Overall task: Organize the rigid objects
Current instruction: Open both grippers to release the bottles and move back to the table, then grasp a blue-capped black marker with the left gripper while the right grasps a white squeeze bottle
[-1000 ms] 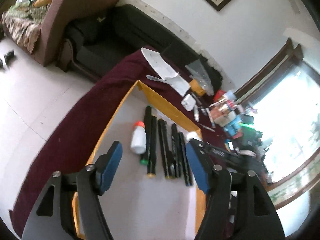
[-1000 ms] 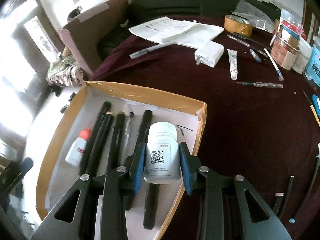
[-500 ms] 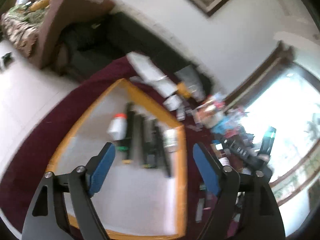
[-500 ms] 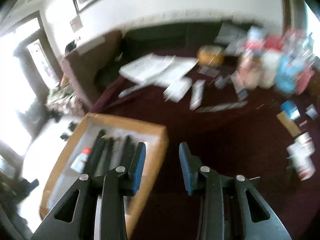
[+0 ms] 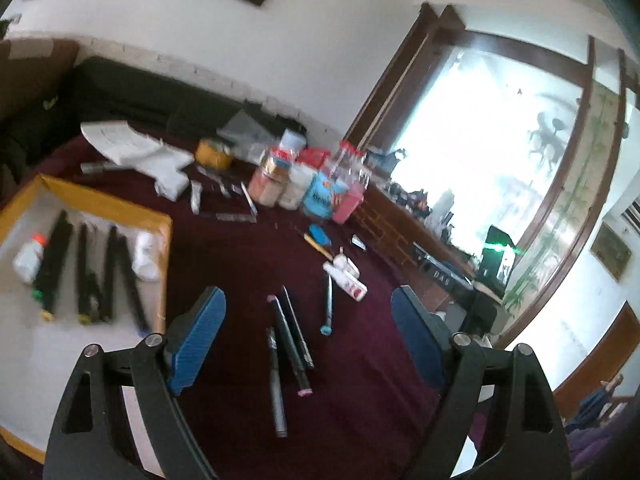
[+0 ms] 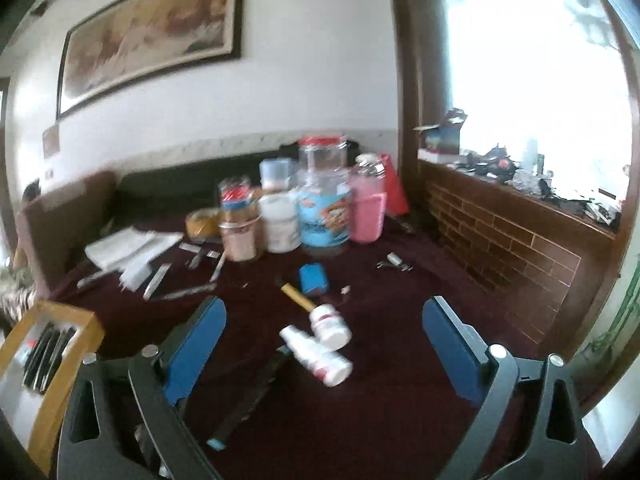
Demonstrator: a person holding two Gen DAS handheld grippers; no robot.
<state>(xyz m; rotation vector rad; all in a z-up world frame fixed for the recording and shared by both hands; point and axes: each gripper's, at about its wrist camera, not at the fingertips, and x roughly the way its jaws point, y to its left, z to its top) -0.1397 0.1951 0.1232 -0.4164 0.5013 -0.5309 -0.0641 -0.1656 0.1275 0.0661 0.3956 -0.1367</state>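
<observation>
The left gripper [image 5: 308, 336] has its jaws spread wide with nothing between the blue pads [image 5: 198, 336]. Framed in the gap, on the maroon tablecloth [image 5: 240, 264], lie a silver-grey pen [image 5: 276, 384], a dark pen with pink ends [image 5: 287, 347] and a thin dark pen [image 5: 298, 326] just beside it, with a teal-tipped pen [image 5: 328, 306] a little farther off. Beyond that lie two small white bottles with red labels [image 5: 346, 276].

The right gripper [image 6: 324, 344] is likewise wide apart and holds nothing. Between its pads [image 6: 196, 348] lie the same two white bottles [image 6: 326, 344], touching each other, and a black marker with a teal end [image 6: 250, 396] slanting toward the left finger. Past them sit a yellow-handled tool [image 6: 296, 296] and a blue box [image 6: 314, 278].

Only the left wrist view shows the inside of the cardboard tray [image 5: 104, 204] well: a row of black markers [image 5: 96, 272], a white bottle with a red cap [image 5: 28, 258] at their left and a white jar [image 5: 146, 256] at their right against the tray wall. In the right wrist view the tray [image 6: 68, 356] is a corner at the lower left edge, and the markers show only as dark streaks.

The right wrist view gives the clearer look at the cluster of jars [image 6: 304, 208] at the back of the table, the pink container [image 6: 368, 212], the roll of brown tape [image 6: 202, 222], the papers [image 6: 128, 248] and the framed painting [image 6: 148, 36] on the wall. Both views are somewhat blurred.
</observation>
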